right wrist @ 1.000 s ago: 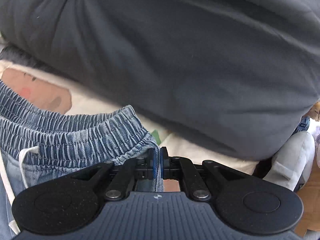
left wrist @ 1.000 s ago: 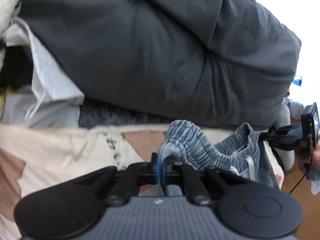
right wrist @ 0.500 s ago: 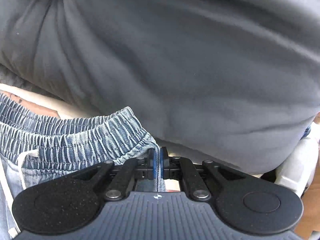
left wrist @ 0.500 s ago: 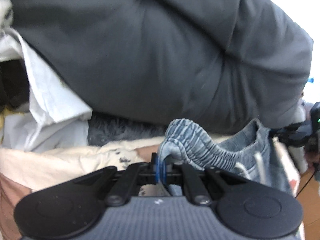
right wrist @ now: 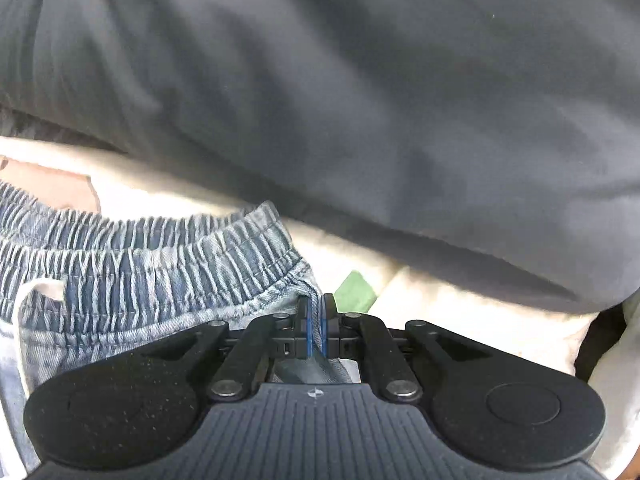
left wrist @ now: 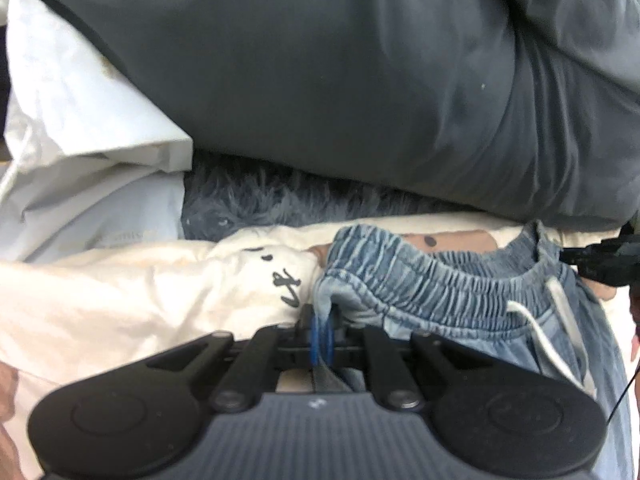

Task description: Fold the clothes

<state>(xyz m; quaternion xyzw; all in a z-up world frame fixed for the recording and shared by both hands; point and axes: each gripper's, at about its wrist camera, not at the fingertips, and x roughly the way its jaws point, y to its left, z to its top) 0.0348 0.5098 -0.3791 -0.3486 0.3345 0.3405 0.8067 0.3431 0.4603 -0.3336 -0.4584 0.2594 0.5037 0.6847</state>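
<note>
Blue denim trousers (left wrist: 432, 284) with a gathered elastic waistband and a white drawstring (left wrist: 536, 332) are stretched between both grippers, low over a cream printed bedcover (left wrist: 120, 288). My left gripper (left wrist: 322, 332) is shut on the waistband's left corner. In the right wrist view the same trousers (right wrist: 152, 264) run off to the left, and my right gripper (right wrist: 316, 320) is shut on the waistband's right corner. The right gripper's black tip (left wrist: 600, 264) shows at the right edge of the left wrist view. The trouser legs are hidden below the gripper bodies.
A big dark grey duvet (left wrist: 360, 80) bulges close behind the waistband, filling the upper part of the right wrist view (right wrist: 360, 100) too. White and pale blue garments (left wrist: 88, 160) lie at the left, a dark fluffy fabric (left wrist: 260, 204) beneath the duvet. A green patch (right wrist: 354, 290) marks the bedcover.
Both grippers have sunk with the waistband held between them. The bedcover and the grey duvet now loom closer, and the waistband lies lower against the bedcover.
</note>
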